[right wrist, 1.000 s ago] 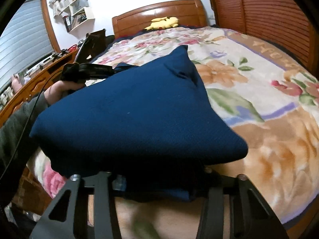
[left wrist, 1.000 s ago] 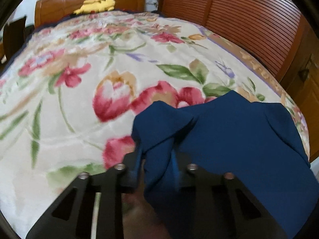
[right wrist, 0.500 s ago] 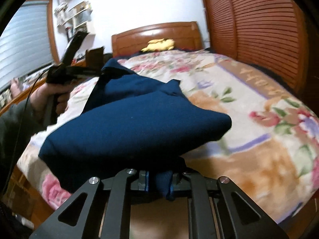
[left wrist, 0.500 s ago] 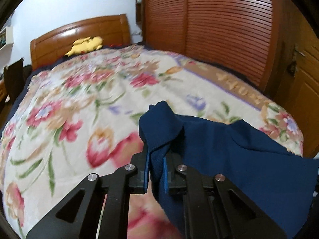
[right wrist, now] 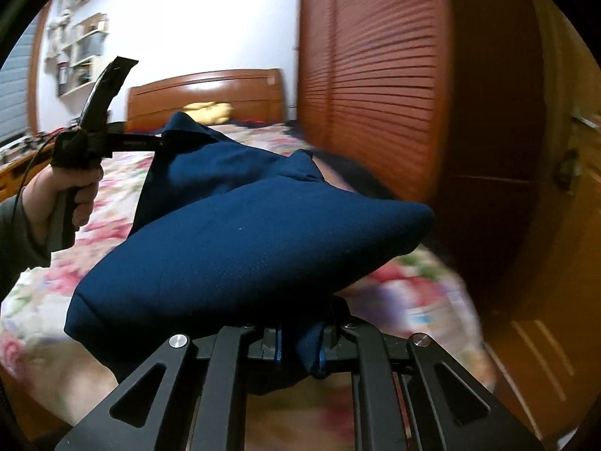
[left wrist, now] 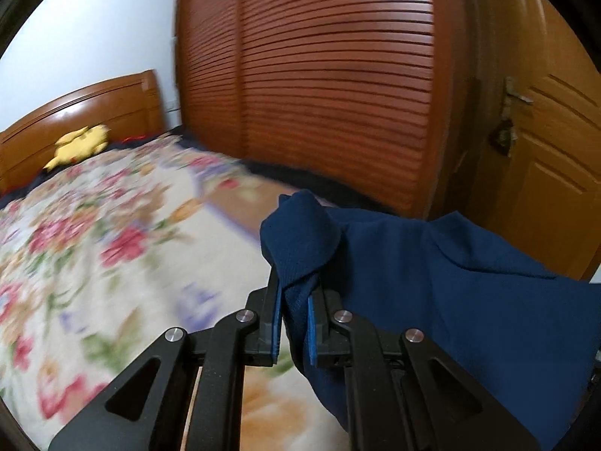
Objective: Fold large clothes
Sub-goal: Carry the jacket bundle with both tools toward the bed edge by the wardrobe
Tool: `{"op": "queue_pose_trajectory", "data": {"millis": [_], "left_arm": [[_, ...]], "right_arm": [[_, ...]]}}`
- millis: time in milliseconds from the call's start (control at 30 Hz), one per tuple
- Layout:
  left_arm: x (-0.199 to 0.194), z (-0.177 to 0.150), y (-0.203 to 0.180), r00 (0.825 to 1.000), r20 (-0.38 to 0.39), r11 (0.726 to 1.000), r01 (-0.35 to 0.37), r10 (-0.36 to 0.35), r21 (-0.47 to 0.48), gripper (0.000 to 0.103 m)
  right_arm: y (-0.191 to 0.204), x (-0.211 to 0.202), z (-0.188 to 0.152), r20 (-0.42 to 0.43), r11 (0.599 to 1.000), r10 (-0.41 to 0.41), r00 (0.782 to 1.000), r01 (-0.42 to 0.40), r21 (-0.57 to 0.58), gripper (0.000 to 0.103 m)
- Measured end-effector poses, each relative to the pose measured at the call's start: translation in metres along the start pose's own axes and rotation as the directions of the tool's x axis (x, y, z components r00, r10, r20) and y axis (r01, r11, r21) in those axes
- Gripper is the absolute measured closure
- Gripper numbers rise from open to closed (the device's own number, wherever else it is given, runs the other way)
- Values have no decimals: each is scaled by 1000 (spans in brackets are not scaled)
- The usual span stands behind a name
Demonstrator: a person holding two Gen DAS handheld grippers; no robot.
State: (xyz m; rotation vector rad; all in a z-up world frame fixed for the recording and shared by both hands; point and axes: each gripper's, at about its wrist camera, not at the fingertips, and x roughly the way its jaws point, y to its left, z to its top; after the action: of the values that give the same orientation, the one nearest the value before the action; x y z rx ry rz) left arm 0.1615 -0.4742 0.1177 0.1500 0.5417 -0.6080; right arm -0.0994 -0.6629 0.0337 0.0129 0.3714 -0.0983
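Left gripper: jaws clenched on bunched edge of navy garment, cloth rising past pads toward 12 o'clock, rest spreading to 3 o'clock. Right gripper: jaws clamped on second fold of same garment — fabric billowing across centre of right wrist view, lifted clear of bed. At 9 o'clock in right wrist view, hand gripping handle of left gripper, which pinches far corner. Yellow plush toy against headboard; louvred wardrobe at 12–1 o'clock, door at 3 o'clock.
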Motion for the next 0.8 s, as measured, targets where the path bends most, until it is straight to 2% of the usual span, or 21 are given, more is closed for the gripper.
{"op": "queue_pose_trajectory", "data": {"millis": [133,233,300,367,433,500,600,633,667,700,733,800], "left_arm": [[33,17,-53,999,9,998,43,-43,41,91],[62,15,-87,998,-31,993,55,-52,102,90],[75,7,-95,997,-59,992,58,-52,111,89],[81,-3,-97,998,-62,992,2,6,126,89],[84,-8,-90,997,-81,994,-1,10,113,84],[78,-15,-80,994,-109,995,20,-10,94,71],[54,-23,-72,995,-96,992,22,-10,124,55],[47,-25,-70,995,-94,992,24,-13,125,53],[38,-28,-66,995,-92,992,45,-34,119,44],[28,-31,-61,995,-87,992,64,-55,109,27],[17,-34,-58,995,-81,992,73,-65,105,19],[-10,-44,-49,997,-42,990,74,-69,119,16]], "right_arm": [[-50,0,-3,-9,996,-79,997,79,36,91],[-80,4,-13,-37,990,-120,992,122,69,91],[-90,15,-24,-86,989,-120,989,127,81,90],[-94,25,-37,-128,988,-120,984,132,82,88],[-94,27,-43,-138,984,-133,981,147,97,86],[-93,26,-40,-135,980,-144,980,161,122,74],[-86,10,-35,-128,970,-190,973,206,126,56],[-85,2,-34,-120,968,-201,972,216,125,54],[-84,-7,-32,-110,966,-215,970,228,124,53],[-82,-17,-29,-97,964,-225,970,236,122,52],[-79,-28,-33,-81,964,-229,970,238,123,52],[-71,-45,-28,-47,963,-233,971,237,125,50]]}}
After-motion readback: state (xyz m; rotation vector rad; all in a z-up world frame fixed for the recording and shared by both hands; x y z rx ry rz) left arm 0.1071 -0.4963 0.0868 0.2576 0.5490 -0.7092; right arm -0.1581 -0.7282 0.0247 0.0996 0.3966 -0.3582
